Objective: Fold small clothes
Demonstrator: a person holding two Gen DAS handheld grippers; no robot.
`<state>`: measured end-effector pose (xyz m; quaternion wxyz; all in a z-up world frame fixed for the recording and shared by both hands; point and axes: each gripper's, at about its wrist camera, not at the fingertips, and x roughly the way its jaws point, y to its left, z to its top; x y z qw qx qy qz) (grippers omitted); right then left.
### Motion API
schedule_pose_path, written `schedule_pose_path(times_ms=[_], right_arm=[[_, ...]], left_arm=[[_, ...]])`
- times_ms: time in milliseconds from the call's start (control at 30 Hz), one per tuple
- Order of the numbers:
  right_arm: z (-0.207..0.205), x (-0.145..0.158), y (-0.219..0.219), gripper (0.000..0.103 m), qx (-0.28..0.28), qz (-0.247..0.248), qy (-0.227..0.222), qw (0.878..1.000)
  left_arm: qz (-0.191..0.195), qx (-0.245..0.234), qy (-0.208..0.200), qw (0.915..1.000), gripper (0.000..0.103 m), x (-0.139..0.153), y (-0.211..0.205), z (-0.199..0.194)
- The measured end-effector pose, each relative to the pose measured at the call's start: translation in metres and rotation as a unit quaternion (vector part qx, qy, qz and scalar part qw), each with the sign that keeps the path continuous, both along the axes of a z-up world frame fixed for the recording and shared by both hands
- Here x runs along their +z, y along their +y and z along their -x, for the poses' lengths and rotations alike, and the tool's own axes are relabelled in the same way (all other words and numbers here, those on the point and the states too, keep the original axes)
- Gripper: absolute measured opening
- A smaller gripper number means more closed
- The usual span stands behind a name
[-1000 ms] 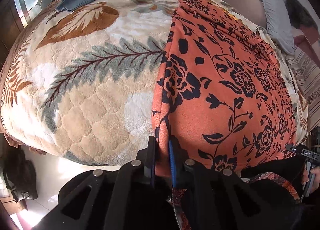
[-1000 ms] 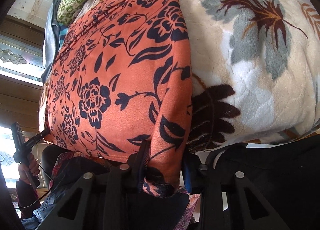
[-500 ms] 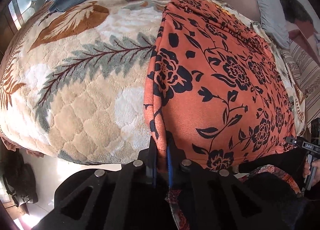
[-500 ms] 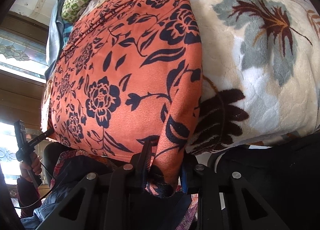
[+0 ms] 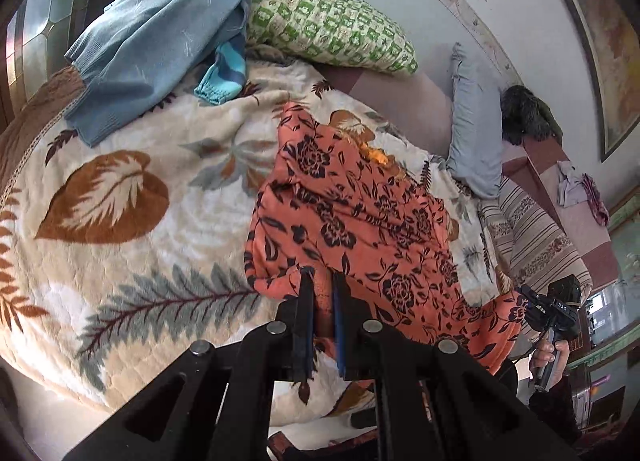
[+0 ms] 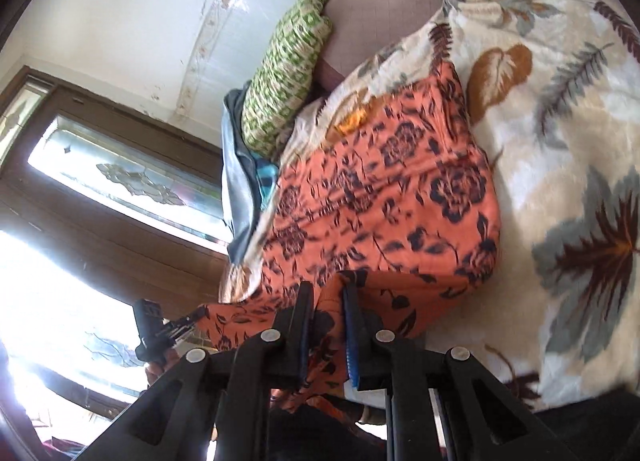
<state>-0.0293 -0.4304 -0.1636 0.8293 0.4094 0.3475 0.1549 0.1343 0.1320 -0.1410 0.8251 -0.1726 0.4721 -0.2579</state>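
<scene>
An orange garment with dark flowers lies on the leaf-patterned blanket, its near part lifted and bunched. My left gripper is shut on the garment's near left edge, cloth pinched between the blue pads. In the right wrist view the same garment rises from the blanket into my right gripper, whose jaws are closing tight on the near right edge. Each view shows the other gripper held in a hand: the right gripper and the left gripper, with the hem stretched between them.
A blue garment and a small turquoise piece lie at the far left of the bed. A green checked pillow and a grey pillow rest against the headboard. A window is beside the bed.
Both grippers have risen with the near hem, pulling it off the bed's front edge. The garment, flat before, now humps up and wrinkles. Both views have tilted up toward the headboard.
</scene>
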Motion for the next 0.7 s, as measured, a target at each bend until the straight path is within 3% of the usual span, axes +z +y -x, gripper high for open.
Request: schedule_pose_path(times_ms=[167, 267, 400, 467, 533, 567, 633, 700], right_arm=[[-0.068, 0.016, -0.042, 0.015, -0.049, -0.013, -0.036, 0.998], [-0.112, 0.012, -0.062, 0.015, -0.074, 0.015, -0.017, 0.997], [-0.134, -0.005, -0.054, 0.019, -0.012, 0.023, 0.027, 0.999], [-0.129, -0.017, -0.034, 0.021, 0.023, 0.074, 0.057, 0.995], [-0.112, -0.033, -0.011, 0.036, 0.055, 0.107, 0.082, 0.989], [-0.101, -0.041, -0.001, 0.039, 0.068, 0.106, 0.093, 0.988], [-0.076, -0.053, 0.018, 0.07, 0.083, 0.105, 0.107, 0.985], [-0.051, -0.057, 0.037, 0.071, 0.098, 0.109, 0.106, 0.983]], left_arm=[[0.001, 0.015, 0.015, 0.9998, 0.008, 0.002, -0.022, -0.082], [-0.013, 0.024, 0.028, 0.9992, 0.008, -0.006, -0.038, -0.13], [0.009, 0.037, 0.025, 0.999, 0.004, -0.015, -0.045, -0.149], [-0.002, 0.039, 0.015, 0.9991, 0.004, -0.018, -0.047, -0.146], [0.012, 0.047, 0.023, 0.9986, 0.004, -0.023, -0.042, -0.14], [0.011, 0.051, 0.024, 0.9983, 0.004, -0.025, -0.039, -0.135], [-0.005, 0.051, 0.023, 0.9984, 0.004, -0.027, -0.035, -0.123], [-0.016, 0.055, 0.032, 0.9978, 0.005, -0.03, -0.028, -0.112]])
